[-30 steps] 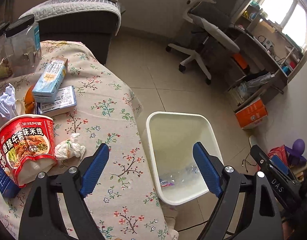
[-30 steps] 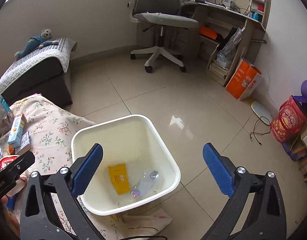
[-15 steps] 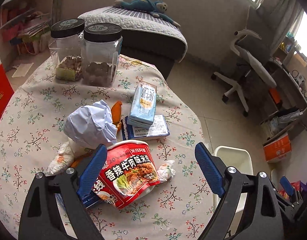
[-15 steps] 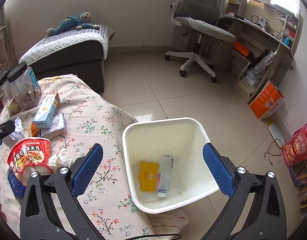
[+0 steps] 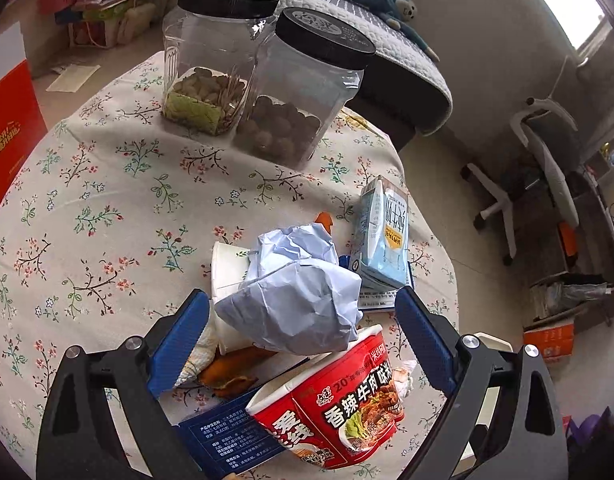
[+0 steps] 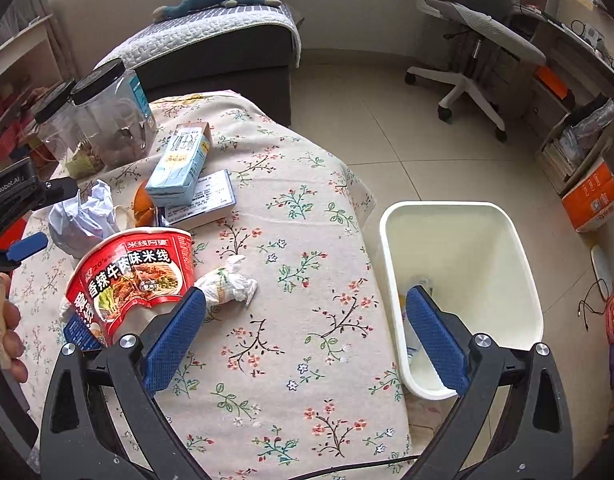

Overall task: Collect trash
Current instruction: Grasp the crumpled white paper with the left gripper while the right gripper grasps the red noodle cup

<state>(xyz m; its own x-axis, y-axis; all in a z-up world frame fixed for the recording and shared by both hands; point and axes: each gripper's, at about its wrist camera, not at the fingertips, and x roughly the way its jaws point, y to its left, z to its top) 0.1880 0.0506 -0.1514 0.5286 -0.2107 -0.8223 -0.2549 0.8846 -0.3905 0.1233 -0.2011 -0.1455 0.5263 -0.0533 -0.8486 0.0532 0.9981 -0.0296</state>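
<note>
A crumpled pale blue paper ball [image 5: 299,292] lies in a paper cup [image 5: 227,272] on the flowered table. My left gripper [image 5: 303,348] is open with its jaws either side of the ball, just above it. A red noodle cup [image 5: 339,404] lies below it, also in the right wrist view [image 6: 135,276]. My right gripper [image 6: 303,336] is open and empty over the table edge, near a white crumpled wrapper [image 6: 227,284]. The white trash bin [image 6: 515,240] stands on the floor to the right and holds some trash.
Two clear jars with black lids [image 5: 267,80] stand at the table's back. A light blue milk carton [image 5: 383,236] lies on a booklet [image 6: 203,200]. Orange peel [image 5: 231,372] lies by the cup. A sofa [image 6: 211,44] and an office chair [image 6: 467,40] stand beyond.
Both grippers have swung left from over the bin to the table. The left one has closed in on the blue paper ball. Both stay open.
</note>
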